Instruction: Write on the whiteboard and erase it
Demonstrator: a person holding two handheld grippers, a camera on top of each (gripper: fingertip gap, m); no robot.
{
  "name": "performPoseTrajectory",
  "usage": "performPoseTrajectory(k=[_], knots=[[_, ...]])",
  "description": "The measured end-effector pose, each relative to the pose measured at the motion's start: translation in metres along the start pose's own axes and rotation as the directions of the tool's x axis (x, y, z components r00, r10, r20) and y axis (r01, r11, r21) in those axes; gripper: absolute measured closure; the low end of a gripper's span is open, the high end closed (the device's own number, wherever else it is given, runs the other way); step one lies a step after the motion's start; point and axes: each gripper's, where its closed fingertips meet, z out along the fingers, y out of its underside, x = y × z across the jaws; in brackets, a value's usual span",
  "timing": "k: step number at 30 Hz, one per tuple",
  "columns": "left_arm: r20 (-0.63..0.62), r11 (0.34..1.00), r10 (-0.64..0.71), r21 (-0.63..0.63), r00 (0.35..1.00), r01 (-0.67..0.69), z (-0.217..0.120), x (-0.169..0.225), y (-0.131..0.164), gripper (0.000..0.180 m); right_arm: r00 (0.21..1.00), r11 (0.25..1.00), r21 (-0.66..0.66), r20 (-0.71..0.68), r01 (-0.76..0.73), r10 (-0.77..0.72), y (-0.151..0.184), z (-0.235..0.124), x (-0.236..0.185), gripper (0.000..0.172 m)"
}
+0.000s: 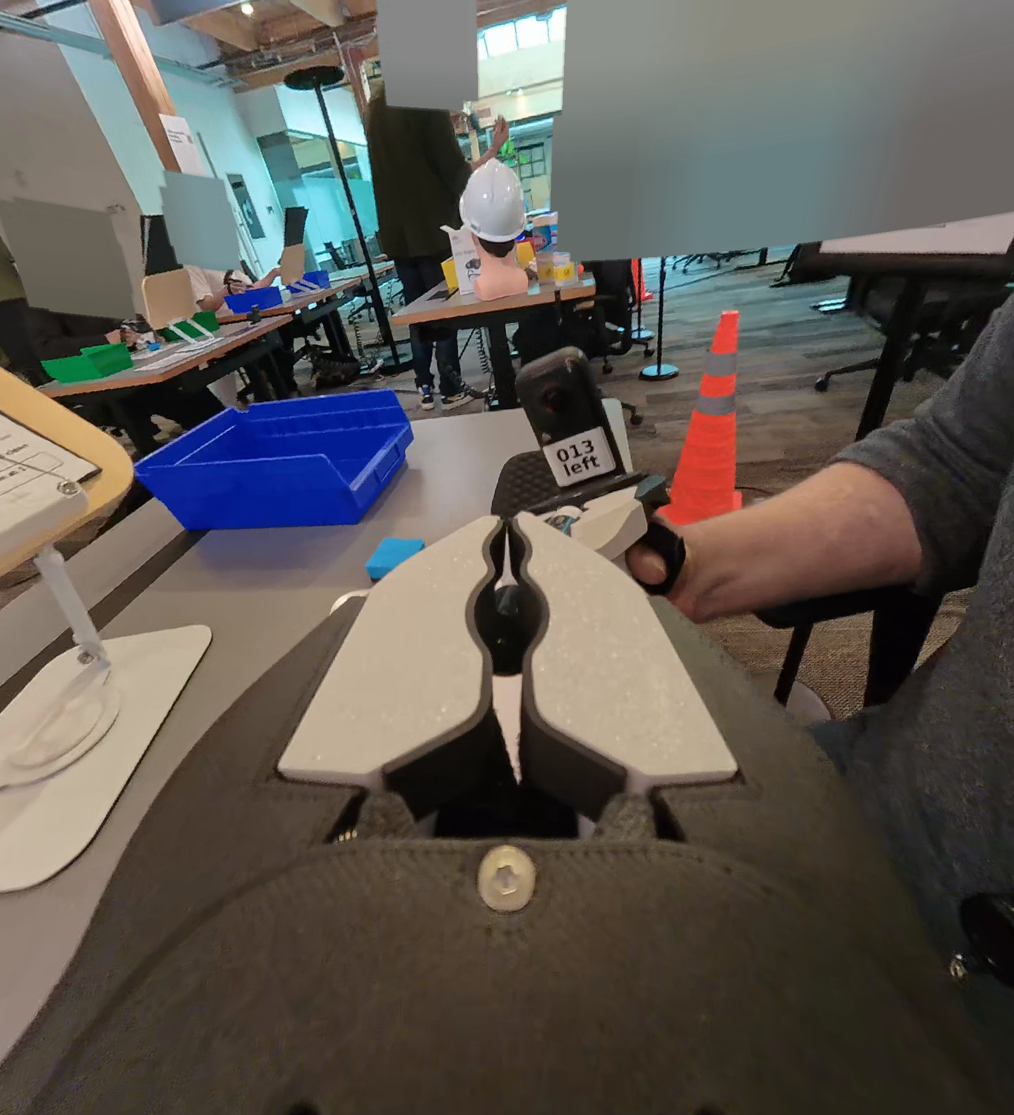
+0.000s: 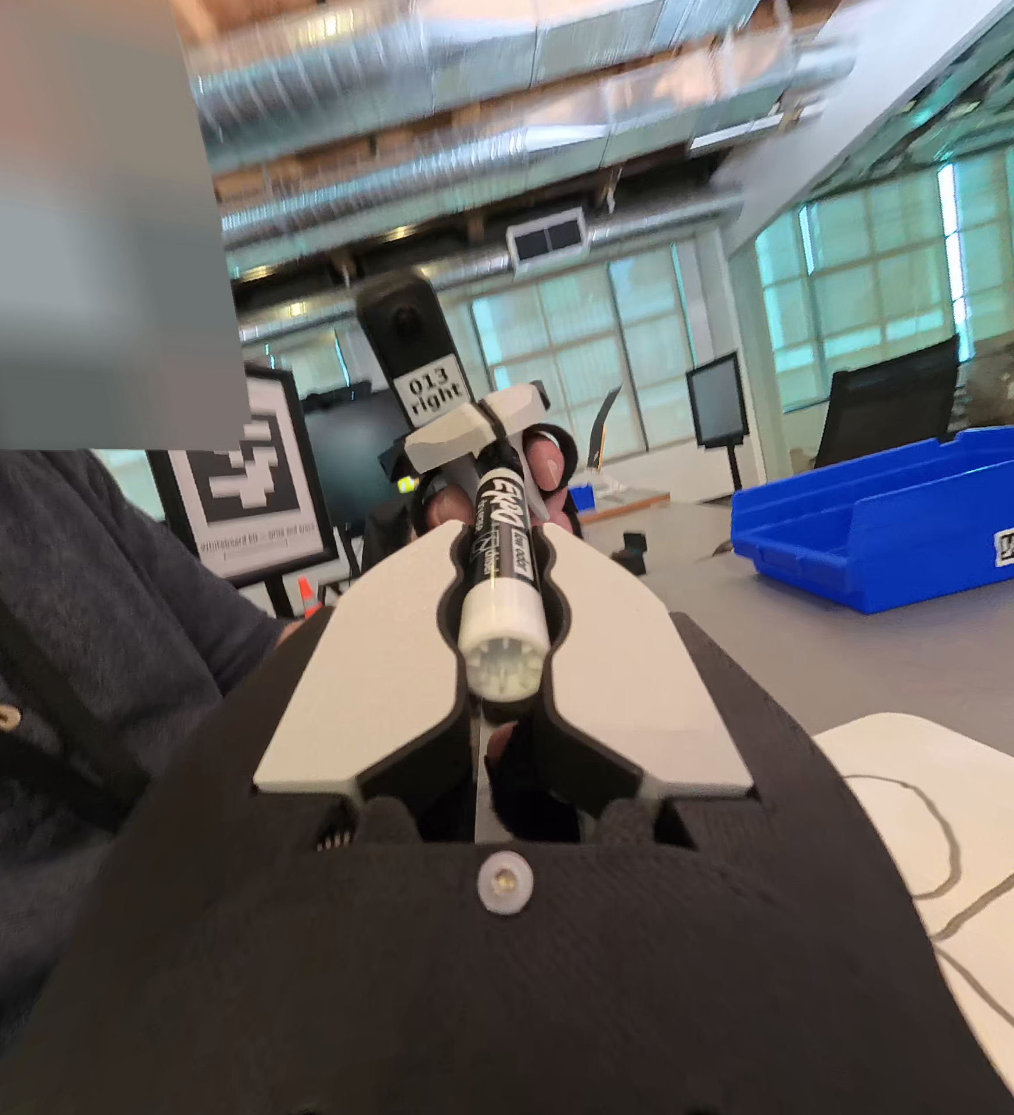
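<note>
My right gripper (image 2: 503, 531) is shut on a black-and-white marker (image 2: 501, 567). The marker lies lengthwise between its fingers, with the white butt end toward the camera. The marker's black cap end runs into my left gripper (image 2: 483, 422), which crosses it like a bar. In the left wrist view my left gripper (image 1: 507, 528) is shut, with a glossy dark piece, the cap (image 1: 506, 603), in the round hollow between its fingers. The right gripper (image 1: 571, 519) meets it tip to tip above the grey table (image 1: 251, 603). A white board (image 2: 975, 814) with dark drawn lines lies at lower right. A blue eraser (image 1: 393, 555) lies on the table.
A blue bin (image 1: 275, 458) stands at the table's far side and also shows in the right wrist view (image 2: 915, 525). A document stand (image 1: 22, 482) on a white base (image 1: 70, 754) is at the left. An orange cone (image 1: 710, 434) stands on the floor beyond. People work at the far tables. The grippers are tip to tip, or close to it.
</note>
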Motion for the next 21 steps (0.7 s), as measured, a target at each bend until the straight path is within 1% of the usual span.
performPoseTrajectory(k=[3,5,7,10,14,17,21], knots=[[-0.032,1.000,-0.008,0.005,0.999,0.008,0.012,-0.006,-0.006,0.176,1.000,0.999,0.040,-0.023,-0.011,0.012,-0.007,-0.006,0.008,0.151],[-0.045,0.999,-0.014,0.033,0.999,0.016,0.018,-0.011,-0.012,0.174,0.999,0.998,0.066,-0.038,-0.024,0.027,-0.011,-0.009,0.013,0.151],[-0.056,0.997,-0.034,0.070,0.998,0.038,0.020,-0.018,-0.019,0.171,0.998,0.994,0.100,-0.043,-0.040,0.045,-0.017,-0.014,0.016,0.151],[-0.072,0.992,-0.064,0.105,0.995,0.072,0.019,-0.026,-0.025,0.165,0.998,0.993,0.114,-0.054,-0.036,0.042,-0.021,-0.020,0.020,0.151],[-0.050,0.997,-0.065,0.029,0.997,0.066,0.009,-0.036,-0.010,0.157,0.998,0.989,0.140,-0.051,-0.040,0.048,-0.029,-0.029,0.021,0.151],[-0.073,0.997,-0.077,-0.031,0.994,0.075,0.006,-0.033,0.000,0.157,0.998,0.993,0.112,-0.052,-0.023,0.029,-0.028,-0.033,0.022,0.151],[-0.106,0.995,-0.072,-0.070,0.992,0.065,0.008,-0.026,0.005,0.153,0.998,0.993,0.116,-0.050,-0.023,0.029,-0.030,-0.037,0.023,0.151]])
